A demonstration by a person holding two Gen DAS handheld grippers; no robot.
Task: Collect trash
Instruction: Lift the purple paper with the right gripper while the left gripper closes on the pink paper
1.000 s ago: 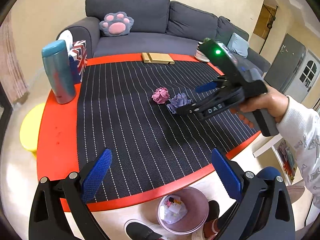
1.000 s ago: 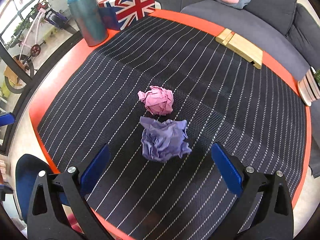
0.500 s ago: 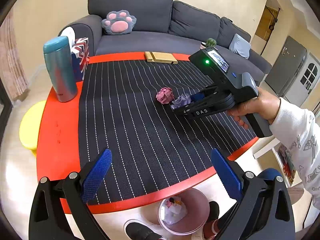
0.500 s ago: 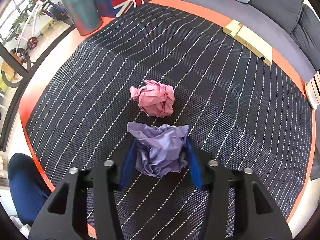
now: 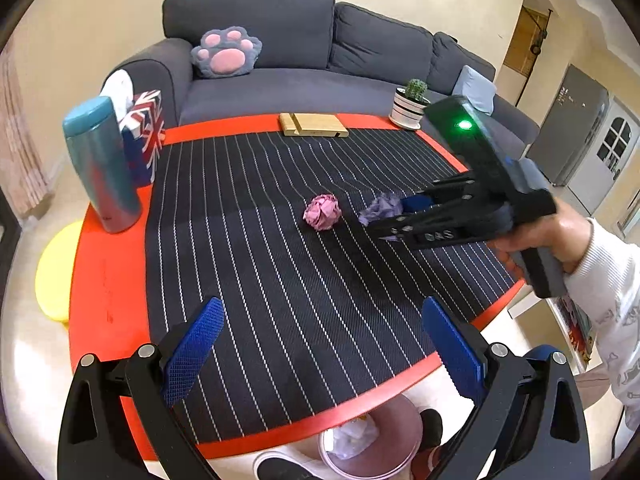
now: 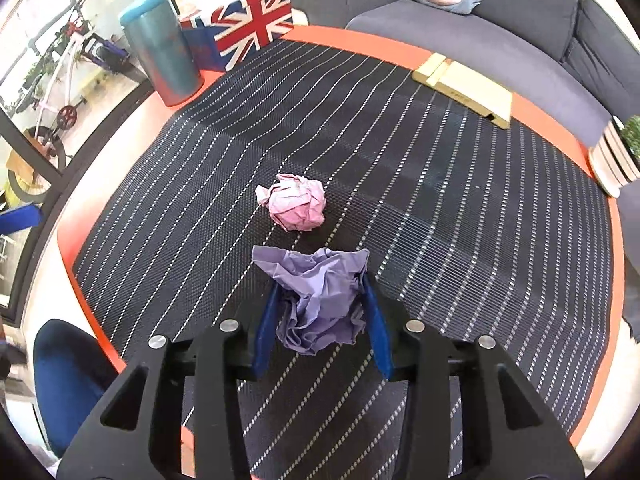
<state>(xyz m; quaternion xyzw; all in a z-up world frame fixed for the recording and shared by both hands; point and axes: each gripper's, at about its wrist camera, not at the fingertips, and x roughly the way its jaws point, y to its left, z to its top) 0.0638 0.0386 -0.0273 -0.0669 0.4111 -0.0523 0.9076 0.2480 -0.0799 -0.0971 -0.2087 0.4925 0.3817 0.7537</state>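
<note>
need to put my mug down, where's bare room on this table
Bare mat: the wide near stretch between the open left gripper and the pink paper ball, and the middle between the teal tumbler and the wooden block. Crowded: around the right gripper, shut on the purple paper ball.

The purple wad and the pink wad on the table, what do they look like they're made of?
Both look like crumpled paper. The purple wad, pinched in the right gripper, has sharp creases, thin folded edges and a matte face, so probably thin paper or tissue. The pink wad on the striped mat is balled tighter, with the same dry creasing.
</note>
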